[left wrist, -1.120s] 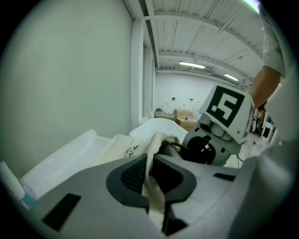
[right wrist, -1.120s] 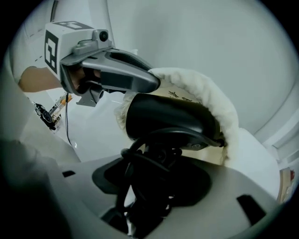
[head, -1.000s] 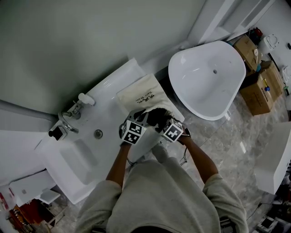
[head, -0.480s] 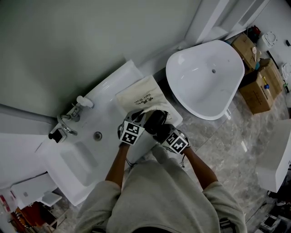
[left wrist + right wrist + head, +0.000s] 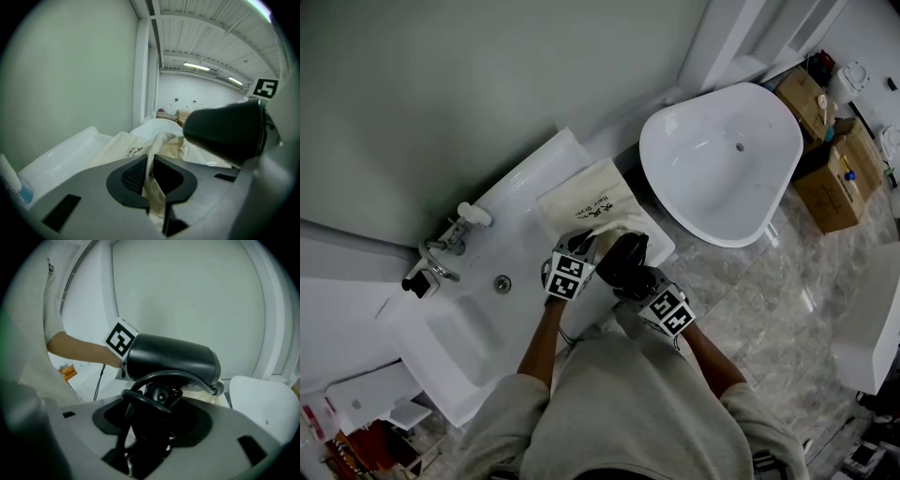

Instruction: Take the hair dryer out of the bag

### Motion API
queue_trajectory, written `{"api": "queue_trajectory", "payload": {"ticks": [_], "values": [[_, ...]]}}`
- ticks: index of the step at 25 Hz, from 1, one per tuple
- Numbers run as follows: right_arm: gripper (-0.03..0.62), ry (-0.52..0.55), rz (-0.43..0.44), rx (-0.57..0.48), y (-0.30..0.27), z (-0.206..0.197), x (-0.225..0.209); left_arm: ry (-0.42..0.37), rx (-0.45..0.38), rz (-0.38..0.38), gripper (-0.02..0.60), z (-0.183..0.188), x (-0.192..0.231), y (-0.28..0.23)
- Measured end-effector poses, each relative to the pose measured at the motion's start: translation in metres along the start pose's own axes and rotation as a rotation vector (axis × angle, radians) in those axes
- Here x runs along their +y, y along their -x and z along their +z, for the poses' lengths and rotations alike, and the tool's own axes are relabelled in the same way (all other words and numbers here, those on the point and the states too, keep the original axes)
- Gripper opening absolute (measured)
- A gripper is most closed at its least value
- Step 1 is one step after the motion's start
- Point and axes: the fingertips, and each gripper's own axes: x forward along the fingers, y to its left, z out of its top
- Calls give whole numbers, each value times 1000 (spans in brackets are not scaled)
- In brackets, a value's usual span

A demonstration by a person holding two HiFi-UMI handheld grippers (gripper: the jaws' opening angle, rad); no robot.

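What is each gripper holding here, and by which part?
The left gripper pinches the cloth bag at the rim of its opening. The right gripper grips the black hair dryer by its handle, cord loops included.

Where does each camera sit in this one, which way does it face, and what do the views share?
Head view: on the person's head, looking steeply down at the white counter; both forearms, left tongs and right tongs show.
Left gripper view: rides the left tongs, looking along them across the counter; jaws pinch the bag; the right tongs' marker cube shows.
Right gripper view: rides the right tongs, facing the wall; jaws grip the hair dryer; the left forearm shows.
Shared: all three show the hair dryer.
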Motion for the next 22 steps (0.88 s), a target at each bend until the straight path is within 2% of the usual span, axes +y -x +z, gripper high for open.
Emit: {"api": "queue_trajectory", "payload": {"ticks": [8,14,16,20,22], "values": [[249,19,-62,-145,32,44,-3,34,-20,-3,35,-5,-7,1],[250,18,-107,-204,41,66,-17,66,-48,-20,45,0,-15,14],[250,14,-122,-214,42,71,-25,76,-74,-32,73,4,-18,21],[250,5,-137,-240,38,82,-39,125,-143,-61,168,13,-16,35],[250,6,-138,-247,34,87,-43,128,-148,-64,208,13,-16,39]]}}
